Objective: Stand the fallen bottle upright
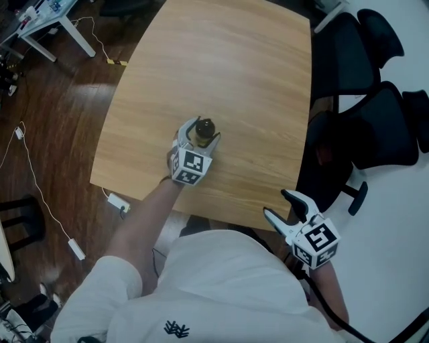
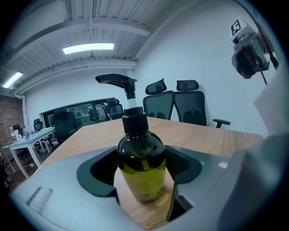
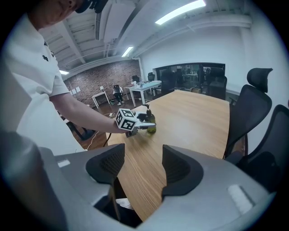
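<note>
A dark glass bottle (image 1: pixel 204 126) with a black pump top and yellow-green liquid stands upright on the wooden table (image 1: pixel 255 80), near its front left part. My left gripper (image 1: pixel 202 133) is shut on the bottle, a pad against each side of its body (image 2: pixel 141 153). The right gripper view shows the same bottle (image 3: pixel 151 122) held by the left gripper (image 3: pixel 143 126). My right gripper (image 1: pixel 276 203) hangs open and empty over the table's front right edge; only table shows between its jaws (image 3: pixel 142 169).
Black office chairs (image 1: pixel 375 100) stand close along the table's right side. To the left, a dark wood floor carries white cables (image 1: pixel 33 181) and a power strip (image 1: pixel 118 201). A white desk (image 1: pixel 47 20) stands at the far left.
</note>
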`<state>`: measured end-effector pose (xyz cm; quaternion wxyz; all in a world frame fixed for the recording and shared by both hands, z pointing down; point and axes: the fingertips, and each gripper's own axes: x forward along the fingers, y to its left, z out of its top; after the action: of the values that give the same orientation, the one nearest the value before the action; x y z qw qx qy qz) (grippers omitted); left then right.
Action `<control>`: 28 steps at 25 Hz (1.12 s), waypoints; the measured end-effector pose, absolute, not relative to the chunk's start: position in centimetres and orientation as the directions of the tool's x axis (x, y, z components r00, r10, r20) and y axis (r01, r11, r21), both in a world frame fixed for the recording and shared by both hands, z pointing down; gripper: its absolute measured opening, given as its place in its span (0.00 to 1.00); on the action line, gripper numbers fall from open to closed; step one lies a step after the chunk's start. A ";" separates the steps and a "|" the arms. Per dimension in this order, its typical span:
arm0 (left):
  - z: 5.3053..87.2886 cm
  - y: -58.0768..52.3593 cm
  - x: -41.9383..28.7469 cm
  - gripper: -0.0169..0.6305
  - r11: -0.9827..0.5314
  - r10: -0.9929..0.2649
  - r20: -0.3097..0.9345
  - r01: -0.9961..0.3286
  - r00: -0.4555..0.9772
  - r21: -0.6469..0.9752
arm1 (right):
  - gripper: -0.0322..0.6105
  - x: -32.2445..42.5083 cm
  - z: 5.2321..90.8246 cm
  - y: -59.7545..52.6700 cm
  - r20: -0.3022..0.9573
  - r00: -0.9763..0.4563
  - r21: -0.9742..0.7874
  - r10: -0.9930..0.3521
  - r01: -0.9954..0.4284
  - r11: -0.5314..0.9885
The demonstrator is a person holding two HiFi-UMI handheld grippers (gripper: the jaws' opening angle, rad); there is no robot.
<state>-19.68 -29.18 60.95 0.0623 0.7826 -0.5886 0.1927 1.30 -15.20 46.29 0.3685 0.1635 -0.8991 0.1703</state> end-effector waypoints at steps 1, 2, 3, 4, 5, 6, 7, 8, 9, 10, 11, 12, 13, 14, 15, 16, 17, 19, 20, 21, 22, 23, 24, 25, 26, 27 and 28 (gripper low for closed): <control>61.1 -29.2 -19.6 0.52 -0.306 -0.893 0.382 -0.944 0.239 -0.124 | 0.47 1.2 46.2 -15.1 0.719 -0.674 -0.184 -0.172 -0.423 0.887; 61.3 -29.2 -19.6 0.52 -0.310 -0.888 0.390 -0.943 0.243 -0.119 | 0.47 1.1 46.2 -14.9 0.718 -0.673 -0.182 -0.176 -0.427 0.886; 61.4 -29.2 -19.7 0.52 -0.312 -0.886 0.393 -0.943 0.246 -0.114 | 0.47 1.0 46.1 -14.8 0.718 -0.672 -0.181 -0.180 -0.431 0.884; 61.4 -29.2 -19.7 0.53 -0.313 -0.885 0.393 -0.943 0.248 -0.109 | 0.47 1.0 46.1 -14.7 0.718 -0.671 -0.180 -0.185 -0.435 0.882; 61.3 -29.2 -19.8 0.54 -0.314 -0.886 0.390 -0.944 0.251 -0.105 | 0.47 1.0 46.1 -14.5 0.719 -0.668 -0.178 -0.190 -0.441 0.880; 61.2 -29.2 -19.9 0.56 -0.315 -0.886 0.387 -0.944 0.254 -0.101 | 0.47 1.1 46.2 -14.4 0.720 -0.666 -0.175 -0.197 -0.449 0.876; 61.1 -29.2 -20.1 0.57 -0.316 -0.886 0.386 -0.944 0.257 -0.097 | 0.47 1.1 46.2 -14.3 0.720 -0.663 -0.173 -0.204 -0.456 0.873; 60.9 -29.0 -20.3 0.58 -0.319 -0.885 0.386 -0.943 0.261 -0.096 | 0.47 1.1 46.2 -14.1 0.720 -0.661 -0.171 -0.210 -0.463 0.869; 60.7 -28.7 -20.4 0.58 -0.324 -0.884 0.385 -0.941 0.265 -0.095 | 0.47 1.1 46.2 -13.8 0.719 -0.661 -0.172 -0.216 -0.469 0.866; 60.4 -28.1 -20.5 0.58 -0.332 -0.882 0.383 -0.939 0.273 -0.096 | 0.47 1.1 46.2 -13.5 0.716 -0.663 -0.173 -0.219 -0.473 0.864; 60.1 -27.6 -20.4 0.58 -0.343 -0.880 0.381 -0.934 0.282 -0.099 | 0.47 1.2 46.3 -13.2 0.712 -0.666 -0.174 -0.222 -0.474 0.863; 59.8 -27.1 -20.4 0.58 -0.357 -0.877 0.380 -0.928 0.294 -0.107 | 0.47 1.2 46.4 -13.1 0.708 -0.669 -0.174 -0.224 -0.473 0.864; 59.5 -26.6 -20.4 0.58 -0.370 -0.873 0.382 -0.921 0.303 -0.117 | 0.47 1.2 46.6 -13.0 0.704 -0.674 -0.173 -0.222 -0.467 0.867; 59.3 -25.9 -20.6 0.58 -0.379 -0.871 0.385 -0.917 0.306 -0.126 | 0.47 1.2 46.7 -12.8 0.701 -0.679 -0.171 -0.218 -0.457 0.873; 59.0 -25.0 -20.9 0.58 -0.380 -0.869 0.389 -0.916 0.305 -0.130 | 0.47 1.2 46.8 -12.7 0.698 -0.684 -0.167 -0.214 -0.445 0.880; 58.4 -23.8 -21.3 0.58 -0.378 -0.868 0.393 -0.917 0.302 -0.129 | 0.47 1.3 46.7 -12.5 0.693 -0.689 -0.160 -0.212 -0.434 0.887; 57.7 -22.3 -21.5 0.58 -0.379 -0.866 0.397 -0.917 0.304 -0.124 | 0.46 1.4 46.5 -12.2 0.686 -0.695 -0.152 -0.215 -0.425 0.892; 55.8 -18.8 -21.2 0.57 -0.410 -0.849 0.413 -0.904 0.330 -0.122 | 0.46 1.8 45.9 -11.6 0.662 -0.714 -0.138 -0.229 -0.416 0.899; 54.9 -16.9 -20.6 0.57 -0.436 -0.837 0.422 -0.890 0.348 -0.131 | 0.46 2.1 45.7 -11.3 0.647 -0.725 -0.130 -0.237 -0.411 0.902; 54.0 -15.1 -19.9 0.57 -0.459 -0.828 0.427 -0.877 0.364 -0.142 | 0.46 2.6 45.4 -11.2 0.631 -0.736 -0.120 -0.246 -0.406 0.906; 53.1 -13.6 -19.2 0.57 -0.471 -0.823 0.430 -0.870 0.372 -0.148 | 0.45 3.0 45.2 -11.0 0.613 -0.749 -0.110 -0.253 -0.398 0.911; 52.1 -12.1 -18.5 0.57 -0.470 -0.823 0.430 -0.871 0.372 -0.146 | 0.45 3.5 45.1 -10.9 0.595 -0.762 -0.102 -0.258 -0.390 0.915; 51.2 -10.7 -17.7 0.57 -0.460 -0.825 0.429 -0.878 0.367 -0.132 | 0.44 4.1 45.1 -10.5 0.579 -0.773 -0.097 -0.260 -0.382 0.919; 50.5 -9.1 -16.8 0.57 -0.444 -0.828 0.428 -0.890 0.363 -0.104 | 0.44 4.9 45.1 -9.9 0.567 -0.782 -0.098 -0.259 -0.377 0.921; 49.9 -7.4 -15.7 0.57 -0.425 -0.829 0.427 -0.903 0.361 -0.063 | 0.44 5.8 45.3 -9.0 0.559 -0.789 -0.103 -0.254 -0.371 0.923; 49.4 -5.6 -14.3 0.57 -0.405 -0.831 0.421 -0.914 0.363 -0.012 | 0.44 6.7 45.5 -7.9 0.553 -0.796 -0.109 -0.246 -0.362 0.926; 48.7 -3.9 -12.9 0.57 -0.388 -0.835 0.409 -0.921 0.369 0.040 | 0.44 7.6 45.8 -6.8 0.548 -0.803 -0.113 -0.236 -0.350 0.930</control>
<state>-12.86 -3.87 48.70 0.1321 0.8168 -0.5374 0.1632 7.58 -6.81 45.82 0.2731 0.1552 -0.9435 0.1050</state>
